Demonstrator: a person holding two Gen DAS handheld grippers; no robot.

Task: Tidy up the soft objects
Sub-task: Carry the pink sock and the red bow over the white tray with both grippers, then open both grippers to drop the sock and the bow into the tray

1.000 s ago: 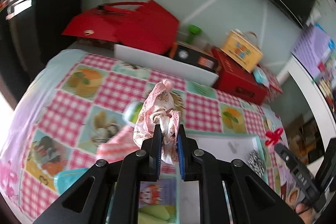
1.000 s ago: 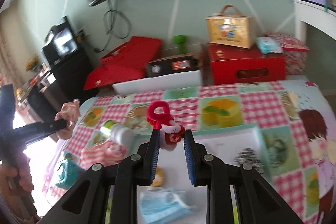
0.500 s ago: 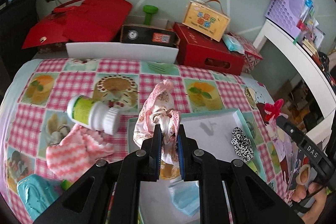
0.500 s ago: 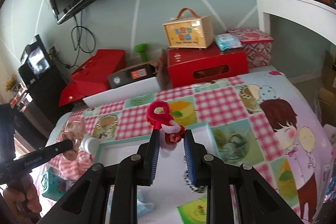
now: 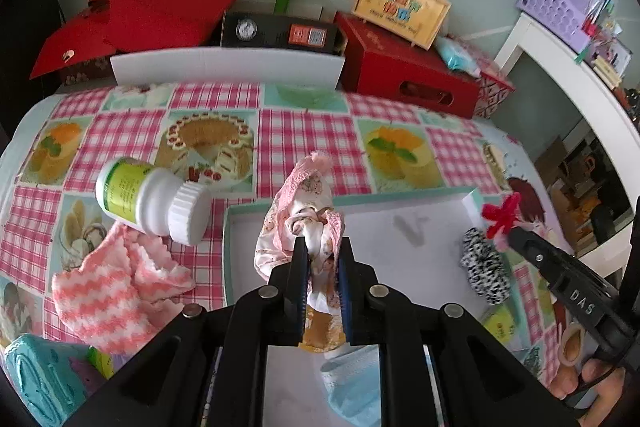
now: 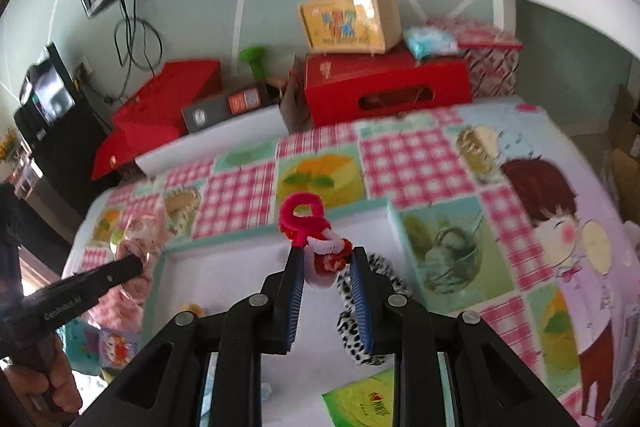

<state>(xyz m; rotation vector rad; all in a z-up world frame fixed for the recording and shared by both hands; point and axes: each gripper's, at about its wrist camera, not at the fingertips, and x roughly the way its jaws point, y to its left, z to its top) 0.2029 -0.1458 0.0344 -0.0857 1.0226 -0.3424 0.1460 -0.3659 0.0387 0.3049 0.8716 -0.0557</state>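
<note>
Checkered desk (image 5: 304,131), tray (image 5: 424,227) below me. Left fingers (image 5: 323,259) clenched on the floppy pink cloth bundle (image 5: 300,211), right fingers (image 6: 326,263) pinching a red fuzzy scrunchie (image 6: 304,217) — both weigh nothing, grab anywhere.

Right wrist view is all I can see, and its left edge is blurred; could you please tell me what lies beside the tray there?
Observer: A white bottle with a green label lies on its side, left of the tray.
Operator: Anything soft near it?
Observer: A pink-and-white zigzag cloth, crumpled just in front of the bottle.
Operator: What does the left gripper hold?
Observer: It is shut on a floral pink cloth bundle, over the tray's left part.
</note>
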